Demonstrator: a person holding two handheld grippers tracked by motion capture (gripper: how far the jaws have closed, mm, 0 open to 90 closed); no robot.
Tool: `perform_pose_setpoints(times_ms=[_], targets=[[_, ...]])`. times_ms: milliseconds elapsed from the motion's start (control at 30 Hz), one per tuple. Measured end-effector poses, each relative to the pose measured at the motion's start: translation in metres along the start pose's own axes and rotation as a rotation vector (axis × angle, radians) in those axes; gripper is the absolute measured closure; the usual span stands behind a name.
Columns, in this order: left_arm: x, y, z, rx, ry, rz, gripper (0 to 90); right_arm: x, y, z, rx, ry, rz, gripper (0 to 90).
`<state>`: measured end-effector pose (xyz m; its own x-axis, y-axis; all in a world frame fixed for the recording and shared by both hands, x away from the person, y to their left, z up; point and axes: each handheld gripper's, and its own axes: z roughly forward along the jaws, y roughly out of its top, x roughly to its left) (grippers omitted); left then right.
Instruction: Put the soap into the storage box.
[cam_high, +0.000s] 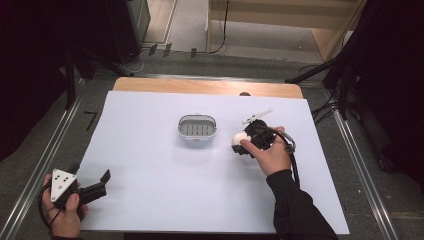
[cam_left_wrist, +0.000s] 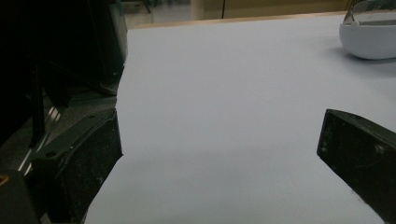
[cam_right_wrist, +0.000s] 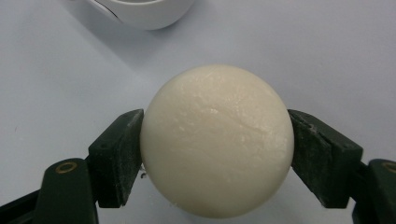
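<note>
Right gripper view shows my right gripper (cam_right_wrist: 217, 149) clamped on a pale, round ball (cam_right_wrist: 217, 140), a black pad pressed against each side of it at about its widest line, with the white sheet below and the rounded wall of a white container (cam_right_wrist: 140, 11) at the upper left of the frame. In the high view the ball (cam_high: 239, 141) sits at the tip of my right gripper (cam_high: 245, 140), right of centre, just to the right of the white container (cam_high: 197, 129), which stands open with a slotted grey insert inside. My left gripper (cam_high: 102, 181) rests at the lower left of that picture, and the left gripper view shows its jaws spread wide with nothing between them, the bare table (cam_left_wrist: 224, 93) ahead. The risk I see is in the hold itself: the ball is smooth and curved, so the flat pads meet it on small patches, and a tilt of my wrist or a jolt could let it roll out and run across the sheet. Squeezing harder could dent or crack its slightly rough surface, if it is soft. Coming in low, I could also knock the container's rim and shift it.
</note>
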<state>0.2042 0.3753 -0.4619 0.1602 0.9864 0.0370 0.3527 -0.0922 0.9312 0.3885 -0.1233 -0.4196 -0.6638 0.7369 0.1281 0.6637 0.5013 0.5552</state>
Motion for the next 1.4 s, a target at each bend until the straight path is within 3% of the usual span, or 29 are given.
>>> perform_pose_setpoints(times_ms=[1400], targets=[[0.001,0.000,-0.001,-0.007,-0.006,-0.013,0.2,0.019,0.038,0.016,-0.020,0.034,-0.030,23.9]])
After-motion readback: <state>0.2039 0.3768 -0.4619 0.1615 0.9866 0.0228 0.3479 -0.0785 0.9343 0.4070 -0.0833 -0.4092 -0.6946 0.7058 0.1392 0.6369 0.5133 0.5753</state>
